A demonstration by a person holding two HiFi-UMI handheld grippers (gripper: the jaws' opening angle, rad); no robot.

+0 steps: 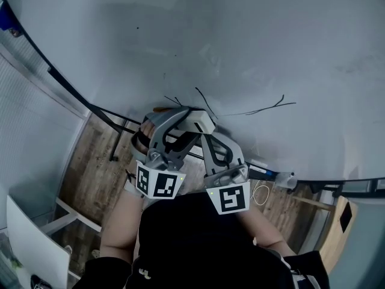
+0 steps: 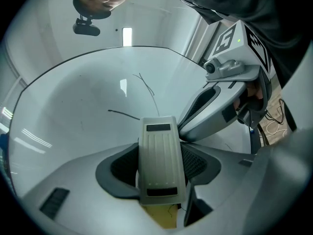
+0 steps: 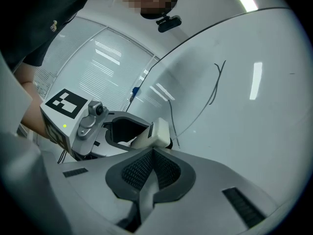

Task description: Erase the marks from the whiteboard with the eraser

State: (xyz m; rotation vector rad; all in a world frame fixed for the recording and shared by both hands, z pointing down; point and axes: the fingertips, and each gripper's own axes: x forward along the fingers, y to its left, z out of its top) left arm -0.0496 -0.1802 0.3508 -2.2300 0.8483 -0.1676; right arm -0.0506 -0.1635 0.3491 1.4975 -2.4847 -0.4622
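Observation:
The whiteboard (image 1: 252, 41) fills the upper head view. Thin black marks (image 1: 264, 108) and a curved stroke (image 1: 203, 100) lie near its lower edge. My left gripper (image 1: 191, 120) is shut on the pale grey eraser (image 1: 203, 123), which sits against the board just under the strokes. In the left gripper view the ribbed eraser (image 2: 159, 160) stands between the jaws, with black marks (image 2: 122, 114) beyond it. My right gripper (image 1: 208, 139) is shut with nothing in it, close beside the left one. Its own view shows the eraser (image 3: 157, 133) ahead of its closed tips (image 3: 152, 153), with a long black line (image 3: 214, 88).
The board's dark frame (image 1: 72, 89) runs along its lower edge, with a tray holding a blue-tipped object (image 1: 269, 174). Below lie a wooden floor (image 1: 90, 173), a coiled white cable (image 1: 260, 192) and a white panel (image 1: 30, 239) at bottom left.

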